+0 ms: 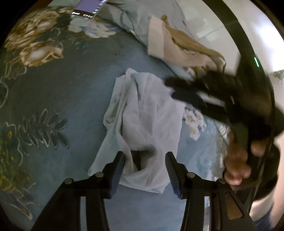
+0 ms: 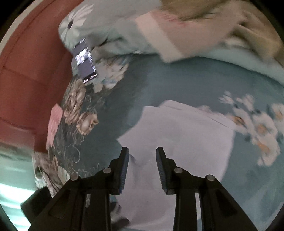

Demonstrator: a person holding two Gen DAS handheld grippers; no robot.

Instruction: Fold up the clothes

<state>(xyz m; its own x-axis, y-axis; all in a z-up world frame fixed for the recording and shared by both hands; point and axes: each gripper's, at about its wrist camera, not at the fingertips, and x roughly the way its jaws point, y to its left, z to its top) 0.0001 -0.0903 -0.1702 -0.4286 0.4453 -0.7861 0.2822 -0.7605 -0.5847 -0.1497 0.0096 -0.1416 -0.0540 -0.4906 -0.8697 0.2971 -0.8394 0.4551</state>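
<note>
Left wrist view: left gripper [image 1: 144, 156] hangs over the near end of a pale blue garment [image 1: 142, 120], jaws partly apart, pads clear of the cloth, nothing held. Garment lies rumpled on the floral bedspread [image 1: 53, 88], half-folded by the look of it, with a loose ridge along its left side and an open pocket of cloth right under the fingertips. Right gripper [image 1: 177, 88] sits blurred at the garment's far right edge, a hand [image 1: 237, 160] on its grip. Right wrist view: right gripper [image 2: 142, 156] also partly open and empty, over a flat stretch of the same garment [image 2: 177, 133]. My read: both have let go and the next fold needs a fresh grip. To do it well, pinch one layer edge per side, not the bunched ridge, lift evenly, lay flat, then smooth. Beige clothes [image 1: 186, 46] piled near the bed's far edge, well apart. Phone [image 1: 88, 8] lies at the far side. No containers in view, so nothing to report there.
</note>
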